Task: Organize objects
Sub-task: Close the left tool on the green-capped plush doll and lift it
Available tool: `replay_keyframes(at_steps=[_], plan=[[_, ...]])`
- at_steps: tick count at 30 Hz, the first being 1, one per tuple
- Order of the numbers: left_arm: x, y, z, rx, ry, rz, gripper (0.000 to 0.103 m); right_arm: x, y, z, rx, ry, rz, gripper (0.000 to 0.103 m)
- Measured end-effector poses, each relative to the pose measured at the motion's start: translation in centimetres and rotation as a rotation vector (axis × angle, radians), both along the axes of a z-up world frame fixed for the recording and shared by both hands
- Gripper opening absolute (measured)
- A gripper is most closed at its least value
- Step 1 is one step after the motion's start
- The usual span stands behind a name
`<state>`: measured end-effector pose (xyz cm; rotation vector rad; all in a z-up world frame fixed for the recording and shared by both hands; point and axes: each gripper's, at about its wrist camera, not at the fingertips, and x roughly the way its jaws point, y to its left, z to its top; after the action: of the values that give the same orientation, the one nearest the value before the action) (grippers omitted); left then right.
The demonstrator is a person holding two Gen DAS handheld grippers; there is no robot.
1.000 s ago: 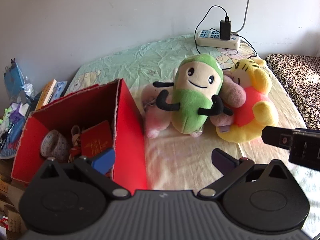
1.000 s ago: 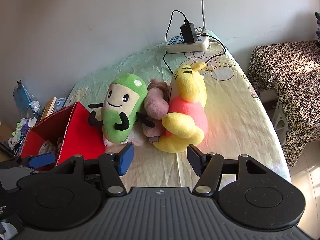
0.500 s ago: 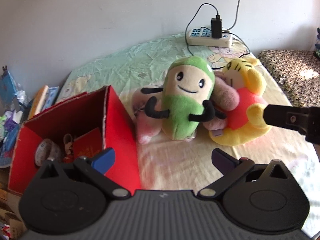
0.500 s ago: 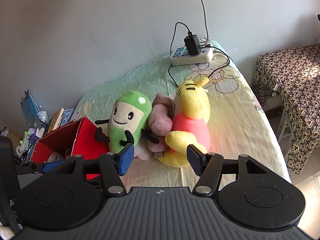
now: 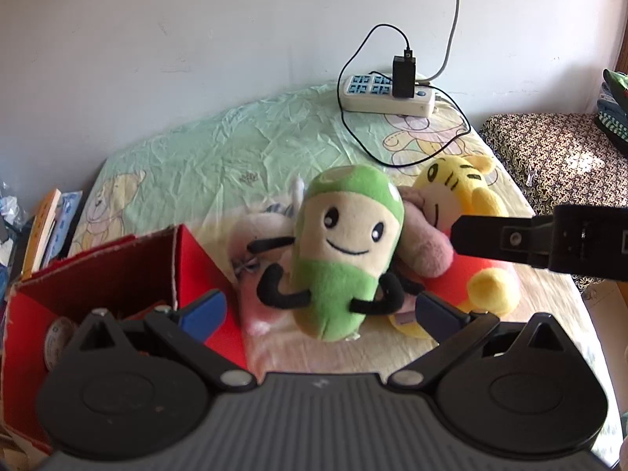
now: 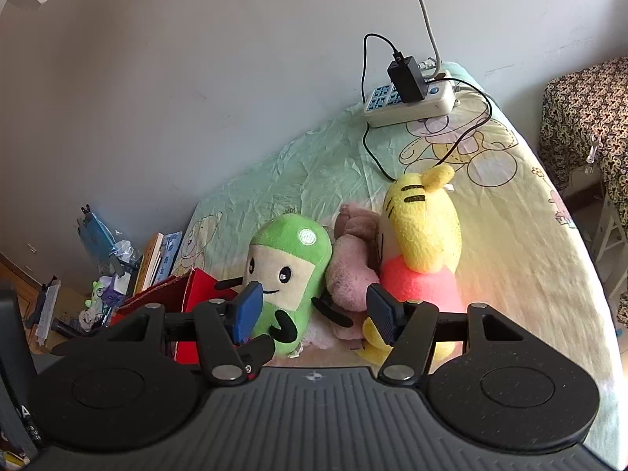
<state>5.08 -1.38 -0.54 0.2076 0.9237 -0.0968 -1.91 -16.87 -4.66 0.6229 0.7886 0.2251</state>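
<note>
Bed (image 5: 204,165) under a pale green and yellow cartoon sheet, carrying everything. Red box (image 5: 117,271) at its left edge, open at the top, already partly filled with small items. Just beside the box: 3 plush toys in a touching heap, with the green plush (image 5: 345,251) in front and upright against the others, a pink plush (image 5: 424,243) wedged behind it, and a yellow tiger plush (image 5: 471,204) on the right. Well apart at the far end, a power strip (image 5: 386,96) with a black charger and a trailing cable.

Likely step: fetching a plush for the box. Best done by taking the green plush first, since nearest the box and free in front; closing across the soft body mid-height rather than on a thin black arm; lifting straight up to avoid dragging the pink neighbour along; keeping clear of the cable behind.

Left gripper (image 5: 320,310): fingers wide apart, nothing held, pointed forward and slightly down, the green plush's lower body framed between the tips, contact not evident. Right gripper (image 6: 312,314): fingers likewise apart and empty, angled down at the heap from higher up, 1 blue pad overlapping the green plush's face in view, the other near the pink and tiger plush.
</note>
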Motion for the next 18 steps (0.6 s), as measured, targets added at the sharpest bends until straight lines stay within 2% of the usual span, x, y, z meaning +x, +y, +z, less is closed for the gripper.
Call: replay_keyframes(at_steps=[5, 13, 18], plan=[[1.3, 0.0, -0.7, -0.009, 0.014, -0.013, 0.103, 1.9, -0.1, -0.7, 0.069, 0.031, 0.015, 0.063], [3.8, 0.4, -2.2, -0.066, 0.065, -0.035, 0.102, 4.3, 0.7, -1.9, 0.078, 0.048, 0.051, 0.064], [5.2, 1.2, -3.4, -0.142, 0.105, -0.037, 0.092, 5.3, 1.3, -2.7, 0.052, 0.059, 0.062, 0.065]])
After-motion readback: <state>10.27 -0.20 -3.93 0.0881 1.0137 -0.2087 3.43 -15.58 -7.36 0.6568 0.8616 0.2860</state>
